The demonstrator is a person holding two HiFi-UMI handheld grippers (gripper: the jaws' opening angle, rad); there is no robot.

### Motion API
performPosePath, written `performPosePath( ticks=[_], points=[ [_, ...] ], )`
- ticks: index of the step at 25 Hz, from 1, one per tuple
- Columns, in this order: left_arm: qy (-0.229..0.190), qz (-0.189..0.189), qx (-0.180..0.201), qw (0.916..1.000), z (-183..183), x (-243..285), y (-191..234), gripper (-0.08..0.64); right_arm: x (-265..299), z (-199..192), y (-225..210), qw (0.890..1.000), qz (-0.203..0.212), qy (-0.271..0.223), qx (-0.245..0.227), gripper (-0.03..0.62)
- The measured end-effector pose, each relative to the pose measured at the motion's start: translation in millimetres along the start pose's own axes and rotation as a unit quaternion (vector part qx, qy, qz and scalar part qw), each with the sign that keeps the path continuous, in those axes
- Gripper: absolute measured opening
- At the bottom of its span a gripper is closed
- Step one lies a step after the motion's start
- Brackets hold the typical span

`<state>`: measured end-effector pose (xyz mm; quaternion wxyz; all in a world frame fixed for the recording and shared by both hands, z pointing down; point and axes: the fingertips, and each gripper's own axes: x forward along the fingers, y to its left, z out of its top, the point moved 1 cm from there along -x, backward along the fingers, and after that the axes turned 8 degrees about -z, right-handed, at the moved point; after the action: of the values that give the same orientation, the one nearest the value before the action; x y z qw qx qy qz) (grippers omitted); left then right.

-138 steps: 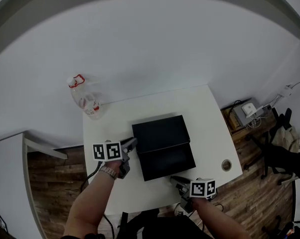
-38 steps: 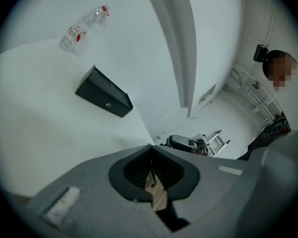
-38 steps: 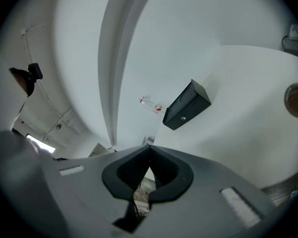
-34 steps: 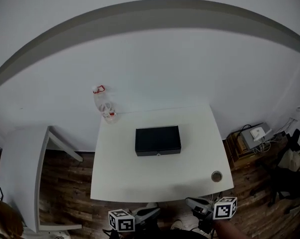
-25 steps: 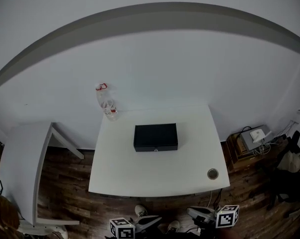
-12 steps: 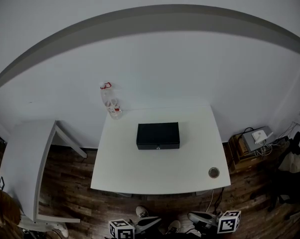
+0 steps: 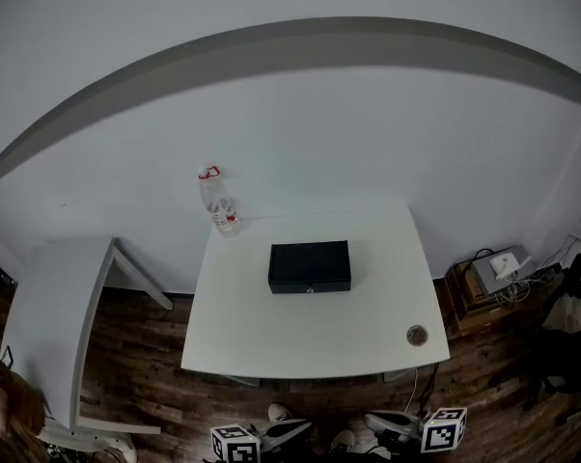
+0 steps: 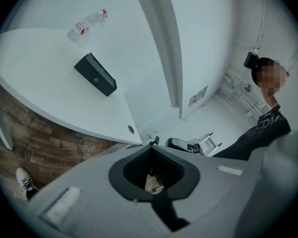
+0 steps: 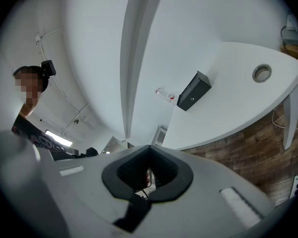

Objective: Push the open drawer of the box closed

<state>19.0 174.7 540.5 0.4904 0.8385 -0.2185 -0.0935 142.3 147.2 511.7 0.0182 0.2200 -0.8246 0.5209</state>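
The white desk point(image 7: 271, 345) carries the black box point(image 7: 310, 266) at its middle. The drawer front looks flush, so I judge it shut. The left gripper point(image 7: 300, 428) and right gripper point(image 7: 375, 419) hang well apart from the desk, jaws pressed together, empty. Any push now risks sliding the box toward the bottle point(image 7: 219, 204).

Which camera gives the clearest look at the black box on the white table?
The head view: the black box sits centred, top and front both visible. Both gripper views show it small, skewed and far off.
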Motion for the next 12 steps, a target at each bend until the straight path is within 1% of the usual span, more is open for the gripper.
performPosePath(
  ticks=[12],
  points=[
    [0.001, -0.001, -0.008, 1.0000, -5.5, 2.2, 0.5, -0.002, -4.8, -2.2, -0.3, 1.000, -0.003, -0.004, 0.002, 0.002]
  ],
)
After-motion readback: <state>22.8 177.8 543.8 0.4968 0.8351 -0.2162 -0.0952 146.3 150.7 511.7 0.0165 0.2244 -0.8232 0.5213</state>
